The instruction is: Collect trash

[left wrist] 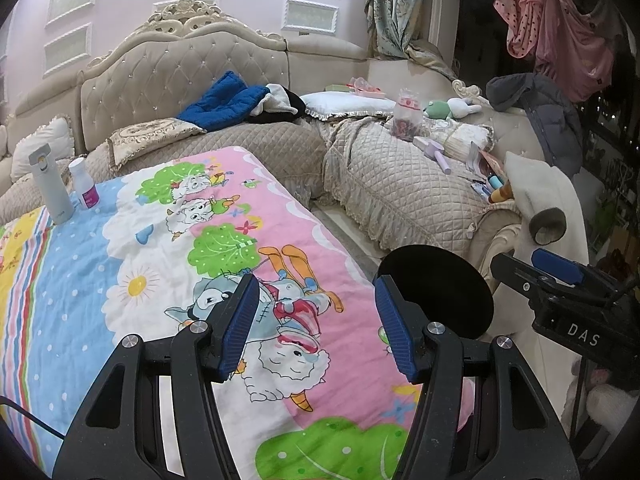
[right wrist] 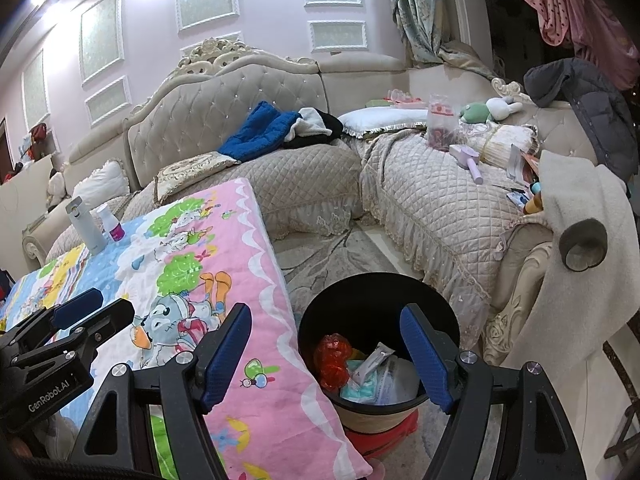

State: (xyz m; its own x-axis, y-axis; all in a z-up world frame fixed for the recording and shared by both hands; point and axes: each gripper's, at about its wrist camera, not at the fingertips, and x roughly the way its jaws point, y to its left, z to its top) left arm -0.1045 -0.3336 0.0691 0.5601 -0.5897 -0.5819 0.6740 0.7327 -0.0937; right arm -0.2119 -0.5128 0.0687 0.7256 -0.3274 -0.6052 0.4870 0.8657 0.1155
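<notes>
A black bin (right wrist: 376, 284) stands on the floor beside the blanket-covered table (right wrist: 240, 280). Inside lie a crumpled red wrapper (right wrist: 332, 360), a white packet (right wrist: 374, 360) and pale tissue packaging (right wrist: 360, 394). My right gripper (right wrist: 325, 312) hovers open just above the bin's mouth with nothing between its blue pads. Over the cartoon blanket (left wrist: 160, 260), my left gripper (left wrist: 316, 284) is open and empty too. The left wrist view shows the bin (left wrist: 440, 280) to the right, dark inside, with the right gripper's blue pad (left wrist: 558, 266) beyond it. In the right wrist view, the left gripper's pad (right wrist: 78, 314) shows at the left.
A grey flask (left wrist: 52, 184) and a small pink-labelled bottle (left wrist: 84, 184) stand at the blanket's far end. The quilted sofa (right wrist: 420, 200) carries a bag of red items (right wrist: 440, 128), a purple tool (right wrist: 470, 162) and small clutter. A white coat (right wrist: 580, 240) hangs right. Something red (right wrist: 380, 436) lies under the bin.
</notes>
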